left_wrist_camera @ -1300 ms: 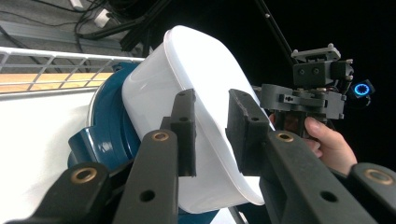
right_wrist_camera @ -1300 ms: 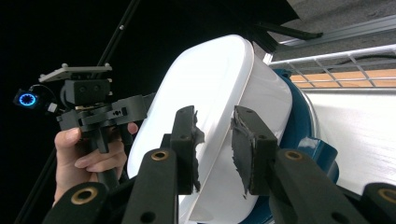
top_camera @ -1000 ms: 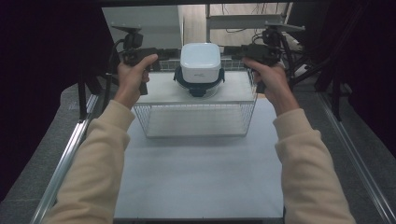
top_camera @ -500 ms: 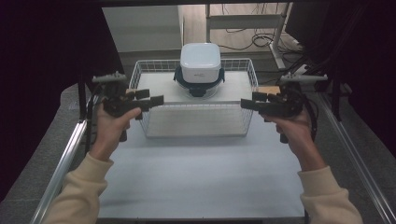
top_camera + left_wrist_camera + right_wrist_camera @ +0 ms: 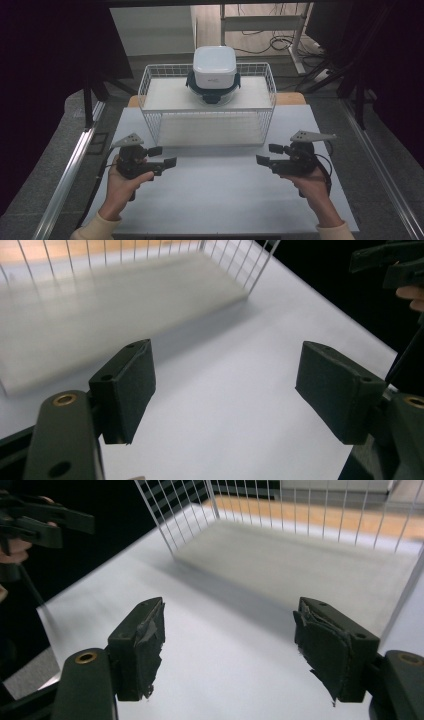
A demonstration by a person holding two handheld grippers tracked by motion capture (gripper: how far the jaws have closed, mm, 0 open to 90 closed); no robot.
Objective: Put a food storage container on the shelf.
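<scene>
A white wire basket stands at the back middle of the white table. In it, toward the far side, sits a white square container on a dark-rimmed clear bowl. My left gripper hovers over the table in front of the basket's left corner, open and holding nothing. My right gripper mirrors it at the basket's right corner, also open. In the left gripper view, the left gripper has wide jaws over bare table. In the right gripper view, the right gripper is the same, its pads worn.
Metal rails run along both sides of the table. Beyond the far edge are a desk frame and cables on the floor. The basket's near wall is close ahead of the left gripper, and the basket wall is close ahead of the right.
Both hands have left the basket's sides and drawn back toward the near edge of the table. The basket and the container stay in place.
</scene>
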